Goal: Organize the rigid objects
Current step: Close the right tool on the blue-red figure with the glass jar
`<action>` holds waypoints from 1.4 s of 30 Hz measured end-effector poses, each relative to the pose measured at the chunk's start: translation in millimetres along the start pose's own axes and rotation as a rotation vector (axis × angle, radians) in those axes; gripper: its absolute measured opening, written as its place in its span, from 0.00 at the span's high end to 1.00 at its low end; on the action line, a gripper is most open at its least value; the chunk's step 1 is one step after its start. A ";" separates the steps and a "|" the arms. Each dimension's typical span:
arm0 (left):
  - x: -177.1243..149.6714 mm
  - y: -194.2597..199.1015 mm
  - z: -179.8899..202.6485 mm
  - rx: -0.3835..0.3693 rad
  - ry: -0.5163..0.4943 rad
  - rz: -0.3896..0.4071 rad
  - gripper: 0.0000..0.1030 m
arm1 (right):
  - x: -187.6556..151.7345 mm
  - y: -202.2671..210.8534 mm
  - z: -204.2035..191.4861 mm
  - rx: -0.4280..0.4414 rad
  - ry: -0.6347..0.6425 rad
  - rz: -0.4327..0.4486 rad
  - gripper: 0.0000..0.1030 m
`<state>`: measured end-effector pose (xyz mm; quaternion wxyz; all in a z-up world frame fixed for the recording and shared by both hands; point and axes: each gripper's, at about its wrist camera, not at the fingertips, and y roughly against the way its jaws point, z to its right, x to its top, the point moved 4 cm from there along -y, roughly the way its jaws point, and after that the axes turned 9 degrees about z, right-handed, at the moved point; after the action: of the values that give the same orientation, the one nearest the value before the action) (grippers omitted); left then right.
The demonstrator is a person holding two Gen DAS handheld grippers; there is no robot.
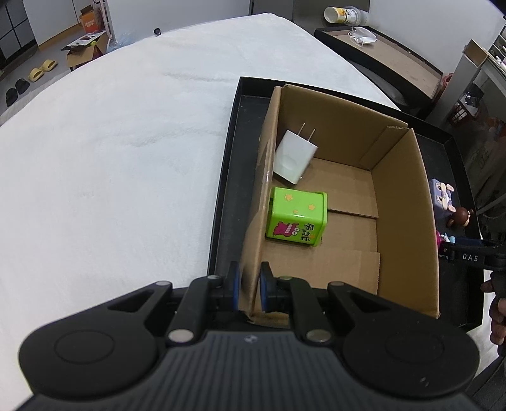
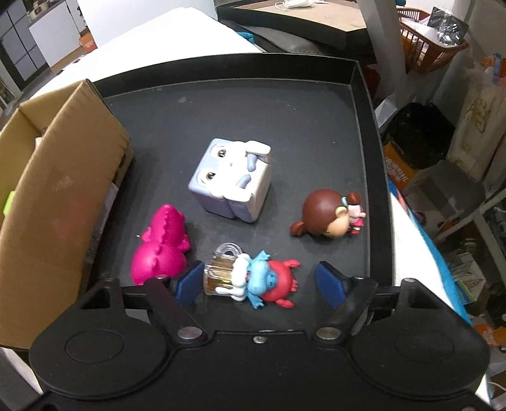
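My left gripper (image 1: 251,289) is shut on the near left wall of the cardboard box (image 1: 401,196), which stands in a black tray (image 1: 221,196). Inside the box lie a white charger plug (image 1: 294,158) and a green printed cube (image 1: 295,216). My right gripper (image 2: 261,283) is open, low over the tray floor (image 2: 253,104), with a blue figure in a red ring with a clear mug (image 2: 253,278) lying between its fingers. Nearby on the tray are a pink dinosaur (image 2: 161,245), a lilac rabbit cube (image 2: 232,180) and a brown-haired doll (image 2: 329,213).
The tray rests on a white cloth-covered table (image 1: 110,142). The box (image 2: 57,202) takes up the tray's left side. A dark table with a mask and a cup (image 1: 344,14) stands behind. Shelves and an orange basket (image 2: 427,47) stand to the right.
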<state>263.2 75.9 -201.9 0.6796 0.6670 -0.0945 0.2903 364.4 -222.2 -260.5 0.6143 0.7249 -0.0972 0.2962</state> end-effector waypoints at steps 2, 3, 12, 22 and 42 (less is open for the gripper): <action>0.3 0.6 0.0 -0.006 0.001 0.004 0.89 | 0.1 2.6 0.3 -0.014 0.014 0.010 0.43; 0.5 1.0 0.0 -0.008 0.002 0.009 0.89 | 0.3 3.6 0.5 -0.019 0.016 0.006 0.43; -3.2 2.1 -5.0 -0.024 0.029 0.017 0.89 | 7.4 21.3 1.9 -0.001 -0.024 0.016 0.44; -4.0 3.5 -3.8 -0.032 0.016 0.030 0.89 | 23.0 48.2 -14.7 0.009 -0.008 0.073 0.43; -5.5 4.0 -11.4 -0.067 0.054 0.047 0.89 | 51.6 77.2 -61.8 0.027 0.035 0.136 0.44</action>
<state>253.7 85.2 -202.4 0.6970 0.6332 -0.1015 0.3208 347.8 -169.6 -163.6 0.5846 0.7193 -0.1315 0.3515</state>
